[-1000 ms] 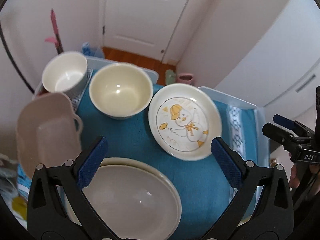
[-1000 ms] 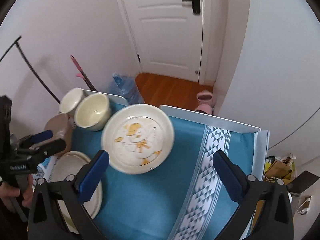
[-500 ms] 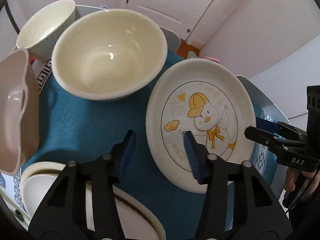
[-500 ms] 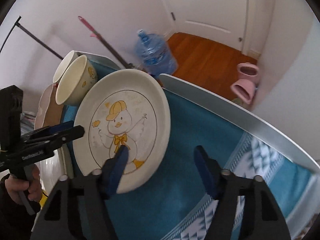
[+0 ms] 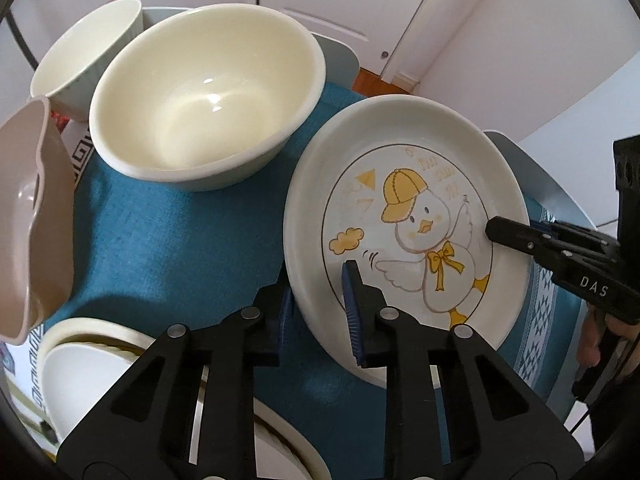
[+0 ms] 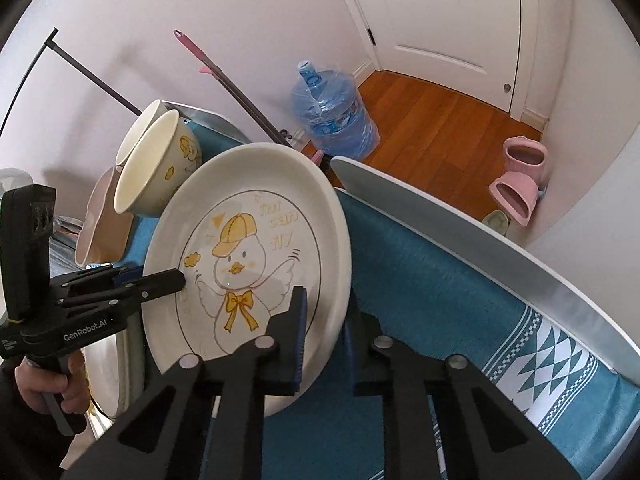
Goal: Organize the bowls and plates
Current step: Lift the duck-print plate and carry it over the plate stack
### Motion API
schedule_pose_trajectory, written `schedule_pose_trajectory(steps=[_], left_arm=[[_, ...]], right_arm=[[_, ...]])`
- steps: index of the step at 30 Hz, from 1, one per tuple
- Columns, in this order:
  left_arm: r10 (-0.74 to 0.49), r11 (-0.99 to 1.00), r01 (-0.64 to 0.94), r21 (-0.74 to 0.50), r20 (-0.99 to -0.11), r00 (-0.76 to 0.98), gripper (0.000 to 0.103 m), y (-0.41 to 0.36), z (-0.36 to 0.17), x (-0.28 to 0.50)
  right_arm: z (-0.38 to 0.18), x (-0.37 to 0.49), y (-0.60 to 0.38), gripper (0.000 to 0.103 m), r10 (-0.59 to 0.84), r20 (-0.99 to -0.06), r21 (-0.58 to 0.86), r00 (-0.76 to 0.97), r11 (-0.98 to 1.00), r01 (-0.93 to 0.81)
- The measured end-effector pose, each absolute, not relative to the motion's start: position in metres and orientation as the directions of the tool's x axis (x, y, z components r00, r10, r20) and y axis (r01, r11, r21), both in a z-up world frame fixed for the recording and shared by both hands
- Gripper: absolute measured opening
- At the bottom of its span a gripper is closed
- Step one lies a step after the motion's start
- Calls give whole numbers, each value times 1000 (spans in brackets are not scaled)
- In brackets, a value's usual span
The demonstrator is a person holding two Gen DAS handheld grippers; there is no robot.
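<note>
The duck plate [image 5: 404, 224] sits tilted above the blue cloth [image 5: 172, 248] on my worktop, pinched from both sides. My left gripper [image 5: 320, 304] is clenched on its near-left rim, one blue pad on the printed face and the other behind the rim. My right gripper [image 6: 324, 332] grasps the opposite rim the same way, one finger over the duck's side and one behind the plate; in the left wrist view it reaches in from the right edge [image 5: 516, 236].

Just beyond the plate stands a large cream bowl [image 5: 204, 88], and behind that a second, paler bowl [image 5: 84, 56], the two nearly touching. From the right wrist camera the large bowl shows a yellow print on its outer wall [image 6: 156, 164]. A beige handled dish [image 5: 28, 216] stands at the left, tipped toward me. Below my left gripper lies a stack of white plates [image 5: 92, 364], partly hidden by the gripper's frame.

Past the worktop's edge, on the wooden floor [image 6: 436, 128], are a blue water jug [image 6: 332, 112] and pink slippers [image 6: 520, 184], near a white door [image 6: 448, 16].
</note>
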State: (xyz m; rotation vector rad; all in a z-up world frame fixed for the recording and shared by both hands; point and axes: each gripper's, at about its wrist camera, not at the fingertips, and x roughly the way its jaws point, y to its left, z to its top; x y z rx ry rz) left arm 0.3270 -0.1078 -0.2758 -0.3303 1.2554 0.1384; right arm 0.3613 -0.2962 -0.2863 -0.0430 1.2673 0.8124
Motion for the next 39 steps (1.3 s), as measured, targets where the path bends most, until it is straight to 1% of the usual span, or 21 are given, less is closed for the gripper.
schedule_pose_trajectory(steps=[6, 13, 19, 26, 32, 36, 39], left_arm=[[-76, 951, -262, -168, -942, 327, 20, -114, -268, 321], [-88, 960, -215, -182, -919, 384, 20, -117, -239, 310], [-111, 963, -173, -208, -886, 451, 20, -108, -201, 282], [-144, 970, -102, -221, -860, 490, 20, -88, -161, 237], [-180, 973, -47, -226, -871, 457, 20, -52, -155, 201], [-196, 977, -1, -214, -894, 403, 20, -19, -171, 181], [-214, 976, 38, -215, -905, 369, 20, -10, -182, 166]], right_arm=[[-284, 358, -299, 15, 517, -852, 387, 81, 726, -568], [-267, 346, -309, 15, 519, -845, 367, 131, 740, -564], [-225, 324, -315, 15, 535, -817, 350, 215, 756, -552], [-179, 273, -296, 15, 524, -797, 319, 301, 787, -528], [-175, 221, -261, 15, 486, -815, 318, 314, 830, -459], [-188, 192, -233, 15, 450, -838, 309, 308, 857, -412], [-200, 173, -217, 15, 431, -849, 308, 306, 874, -375]])
